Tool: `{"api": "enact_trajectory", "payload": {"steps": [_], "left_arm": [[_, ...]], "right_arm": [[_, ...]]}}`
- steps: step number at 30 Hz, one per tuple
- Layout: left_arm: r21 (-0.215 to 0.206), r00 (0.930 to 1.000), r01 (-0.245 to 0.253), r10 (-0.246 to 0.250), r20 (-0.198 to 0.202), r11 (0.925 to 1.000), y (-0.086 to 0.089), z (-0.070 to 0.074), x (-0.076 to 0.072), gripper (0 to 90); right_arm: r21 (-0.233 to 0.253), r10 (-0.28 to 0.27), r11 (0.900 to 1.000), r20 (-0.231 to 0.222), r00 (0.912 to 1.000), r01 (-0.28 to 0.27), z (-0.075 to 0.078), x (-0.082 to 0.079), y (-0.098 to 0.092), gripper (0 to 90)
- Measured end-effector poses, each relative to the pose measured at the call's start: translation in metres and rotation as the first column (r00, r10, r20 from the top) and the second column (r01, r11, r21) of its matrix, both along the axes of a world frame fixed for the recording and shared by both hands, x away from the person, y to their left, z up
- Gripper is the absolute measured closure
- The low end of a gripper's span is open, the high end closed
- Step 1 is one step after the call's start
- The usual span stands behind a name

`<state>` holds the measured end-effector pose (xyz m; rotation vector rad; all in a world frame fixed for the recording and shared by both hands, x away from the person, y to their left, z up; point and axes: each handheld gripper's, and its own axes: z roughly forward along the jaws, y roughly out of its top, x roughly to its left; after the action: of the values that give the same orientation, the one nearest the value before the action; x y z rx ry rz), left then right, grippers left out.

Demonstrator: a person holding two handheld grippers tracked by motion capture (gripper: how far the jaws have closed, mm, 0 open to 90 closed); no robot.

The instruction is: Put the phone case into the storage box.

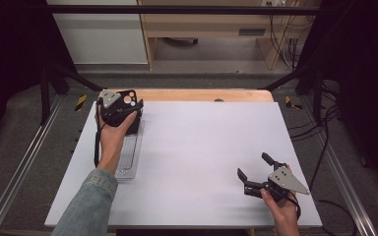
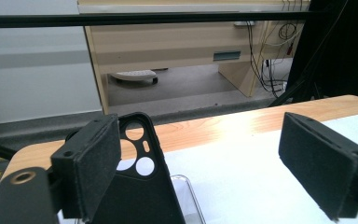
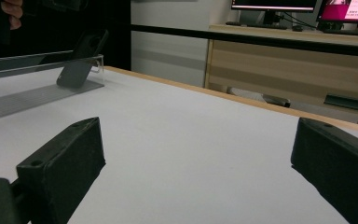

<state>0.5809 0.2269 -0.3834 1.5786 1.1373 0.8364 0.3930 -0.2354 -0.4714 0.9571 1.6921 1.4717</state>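
Note:
A black phone case [image 1: 137, 112] with round camera cut-outs leans upright at the far end of a clear ribbed stand [image 1: 128, 160] on the table's left side. A hand holds my left gripper [image 1: 119, 109] right at the case. In the left gripper view the case [image 2: 140, 186] stands just inside the left jaw, and the left gripper [image 2: 200, 154] is open wide. My right gripper [image 1: 254, 166] rests low near the front right corner, open, with nothing between its jaws. From the right gripper view [image 3: 196, 158] the case [image 3: 79, 60] shows far off on the stand [image 3: 28, 100].
The white table top [image 1: 202, 147] has a wooden strip [image 1: 192, 95] along its far edge. Black frame rails run along both sides. Beyond the table are a wooden desk [image 2: 168, 46], cables and monitors [image 3: 275, 4].

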Motion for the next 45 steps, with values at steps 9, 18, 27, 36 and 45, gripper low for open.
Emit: {"api": "enact_trajectory", "payload": {"steps": [9,18,27,36,45], "left_arm": [[-0.018,0.9997,0.025,-0.026,-0.006,0.9995,-0.004,0.000,-0.007,8.3],[-0.033,0.9982,0.060,-0.060,-0.003,0.9977,-0.011,0.000,-0.015,7.7],[-0.038,0.9961,0.088,-0.087,0.008,0.9954,-0.016,0.003,-0.022,6.6],[-0.049,0.9928,0.120,-0.119,0.013,0.9916,-0.027,0.006,-0.030,5.9],[-0.035,0.9848,0.173,-0.173,0.020,0.9843,-0.045,0.010,-0.043,5.8]], "right_arm": [[-0.001,-0.001,1.000,-0.001,1.0000,0.001,0.000,0.000,0.000,2.7],[-0.005,0.003,1.000,-0.002,1.0000,-0.003,0.000,0.000,0.001,2.6],[-0.007,0.004,1.000,-0.001,1.0000,-0.004,0.000,0.000,0.002,2.6],[-0.009,0.007,1.000,-0.004,1.0000,-0.007,-0.001,0.000,0.003,2.6],[-0.016,0.010,1.000,-0.009,0.9999,-0.011,-0.001,0.001,0.004,3.0]]}}
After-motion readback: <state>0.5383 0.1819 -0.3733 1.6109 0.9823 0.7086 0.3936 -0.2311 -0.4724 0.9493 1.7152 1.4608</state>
